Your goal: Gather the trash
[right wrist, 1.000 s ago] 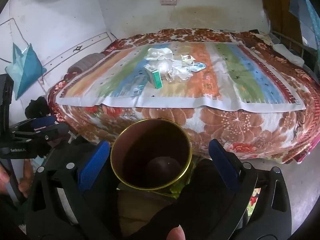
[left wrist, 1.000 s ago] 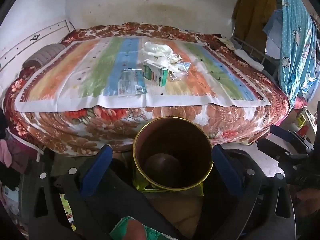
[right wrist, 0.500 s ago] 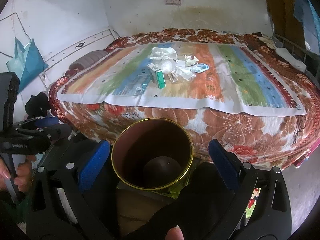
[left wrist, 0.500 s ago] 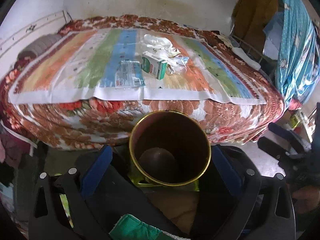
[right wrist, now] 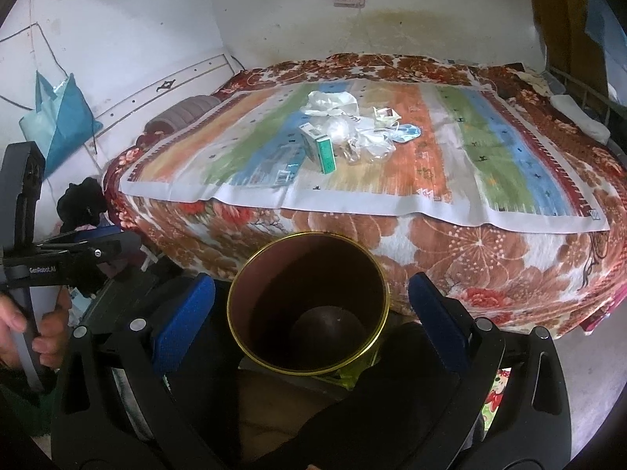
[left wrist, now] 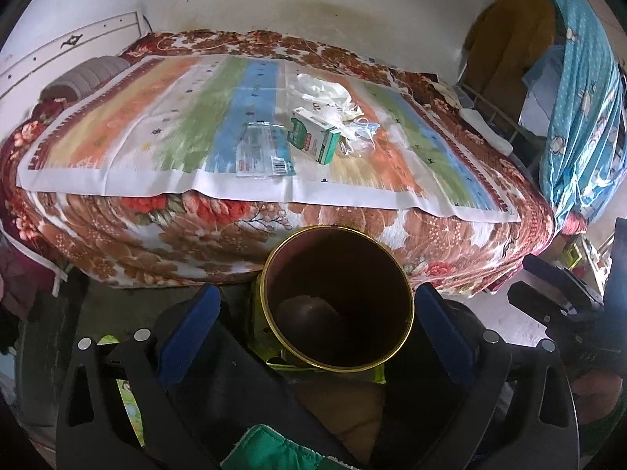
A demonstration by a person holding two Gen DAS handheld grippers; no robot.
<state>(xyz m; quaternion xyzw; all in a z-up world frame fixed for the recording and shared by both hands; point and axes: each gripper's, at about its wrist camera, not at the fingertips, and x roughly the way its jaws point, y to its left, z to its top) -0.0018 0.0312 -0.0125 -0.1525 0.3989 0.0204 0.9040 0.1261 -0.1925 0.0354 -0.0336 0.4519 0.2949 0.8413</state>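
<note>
Nearest you, both claws hang spread and empty: the left claw point(left wrist: 317, 325) and the right claw point(right wrist: 311, 313) each frame the same gold-rimmed bin point(left wrist: 337, 301), which stands on the floor between you and the bed point(left wrist: 235, 235) with nothing visible inside but its dark bottom. Over the last second the bed has grown larger in both wrist views and the striped cloth point(left wrist: 156, 145) sits lower in the frame, so you are closing on the litter, not yet working it. Beyond the bin, on the cloth's near half, lies a flat clear packet point(left wrist: 264, 152); just right of it stands a green-and-white carton point(left wrist: 315, 141), and behind that a heap of crumpled white plastic wrappers point(left wrist: 329, 98). All of the trash is on the bed, well apart from the bin. Judging by the approach, your first pick is likely the packet or the carton, the closest pieces.
</note>
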